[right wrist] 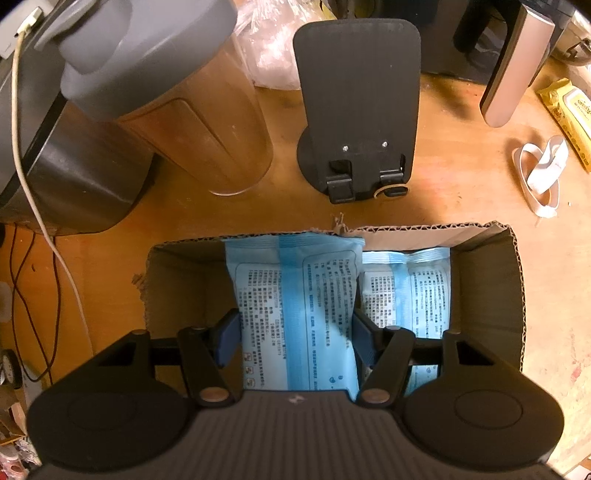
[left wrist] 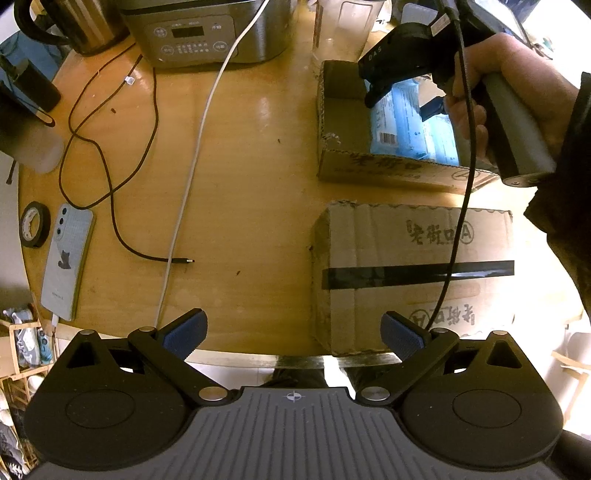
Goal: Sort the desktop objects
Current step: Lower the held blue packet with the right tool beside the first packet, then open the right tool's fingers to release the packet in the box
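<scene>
In the right wrist view my right gripper is shut on a light blue printed packet, its blue pads pressing both sides. It points down into an open cardboard box. The packet stands upright inside the box, and a second blue packet lies to its right. The left wrist view shows a hand holding the right gripper over the same open box. My left gripper hangs open and empty above the near edge of the wooden table, beside a closed cardboard box sealed with black tape.
A phone and a black tape roll lie at the table's left edge. A black cable and a white cable cross the middle. Behind the open box are a rice cooker, a black stand and a grey-lidded jar.
</scene>
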Action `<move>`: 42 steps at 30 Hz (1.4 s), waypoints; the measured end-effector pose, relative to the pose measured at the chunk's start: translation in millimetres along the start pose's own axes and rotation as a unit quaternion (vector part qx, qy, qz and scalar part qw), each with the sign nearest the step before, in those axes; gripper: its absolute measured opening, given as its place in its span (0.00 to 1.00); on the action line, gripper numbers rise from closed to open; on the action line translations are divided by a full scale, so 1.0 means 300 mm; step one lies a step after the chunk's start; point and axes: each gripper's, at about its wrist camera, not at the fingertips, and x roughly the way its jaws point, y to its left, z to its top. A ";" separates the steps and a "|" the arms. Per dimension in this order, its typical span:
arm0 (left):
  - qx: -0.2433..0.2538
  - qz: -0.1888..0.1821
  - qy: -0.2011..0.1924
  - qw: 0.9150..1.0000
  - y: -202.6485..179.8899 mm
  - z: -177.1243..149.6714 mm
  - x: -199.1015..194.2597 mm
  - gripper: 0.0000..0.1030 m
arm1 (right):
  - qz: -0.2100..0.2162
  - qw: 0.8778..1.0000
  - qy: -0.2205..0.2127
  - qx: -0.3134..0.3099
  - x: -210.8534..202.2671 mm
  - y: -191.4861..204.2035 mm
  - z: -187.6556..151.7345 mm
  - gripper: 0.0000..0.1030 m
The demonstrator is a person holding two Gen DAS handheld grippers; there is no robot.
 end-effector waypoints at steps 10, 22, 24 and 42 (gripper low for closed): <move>-0.001 0.001 0.002 1.000 0.001 -0.001 -0.001 1.00 | -0.003 1.000 0.005 0.001 0.050 0.009 -0.001 0.59; 0.000 0.003 0.005 1.000 0.003 0.001 0.001 1.00 | -0.006 1.000 0.008 -0.001 0.109 0.019 0.000 0.60; 0.000 0.003 0.005 1.000 0.002 0.001 0.001 1.00 | -0.007 1.000 0.008 -0.003 0.116 0.021 0.001 0.61; -0.003 0.003 0.006 1.000 -0.003 0.001 0.002 1.00 | 0.004 1.000 0.002 -0.004 0.131 0.046 0.018 1.00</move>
